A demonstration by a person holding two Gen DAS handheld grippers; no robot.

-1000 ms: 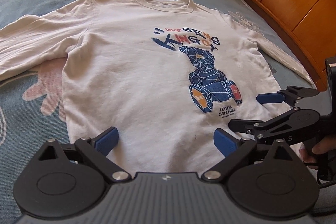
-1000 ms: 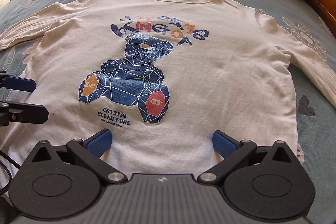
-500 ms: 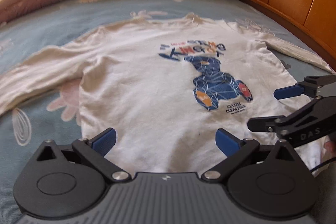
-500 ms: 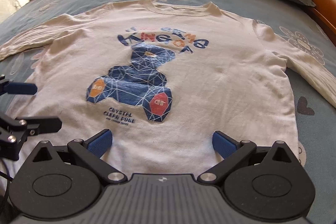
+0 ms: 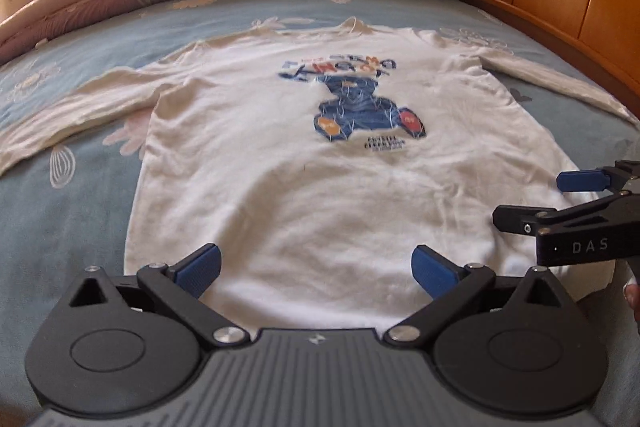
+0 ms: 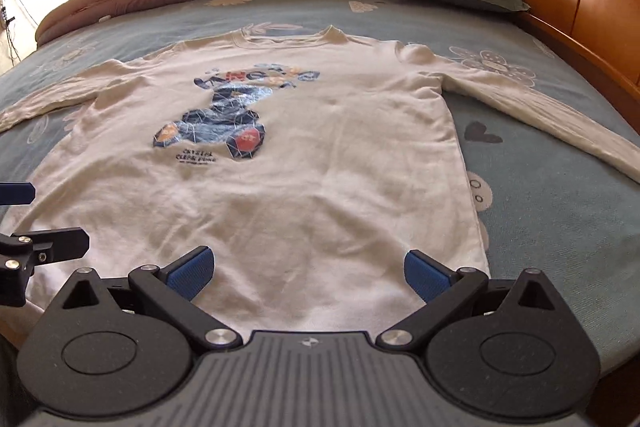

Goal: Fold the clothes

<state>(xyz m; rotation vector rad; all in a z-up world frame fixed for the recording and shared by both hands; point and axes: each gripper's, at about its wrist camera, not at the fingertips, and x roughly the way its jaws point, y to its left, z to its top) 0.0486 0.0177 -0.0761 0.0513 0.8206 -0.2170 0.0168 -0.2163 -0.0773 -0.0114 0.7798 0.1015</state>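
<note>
Shirt (image 5: 320, 179) lay flat, print up, on the bed (image 5: 80, 211), sleeves out to both sides, hem nearest the grippers. Left gripper (image 5: 316, 267) and right gripper (image 6: 308, 269) both hung spread wide, holding nothing, over the hem. Risk, likely: pinching only the top layer would leave the hem bunched; uneven lifts would skew the fold.

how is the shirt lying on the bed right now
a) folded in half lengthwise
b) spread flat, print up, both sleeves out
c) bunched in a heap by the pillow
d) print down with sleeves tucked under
b: the shirt lies flat on the bed with its bear print facing up and a sleeve stretched out to each side; both grippers are open near the hem.
</note>
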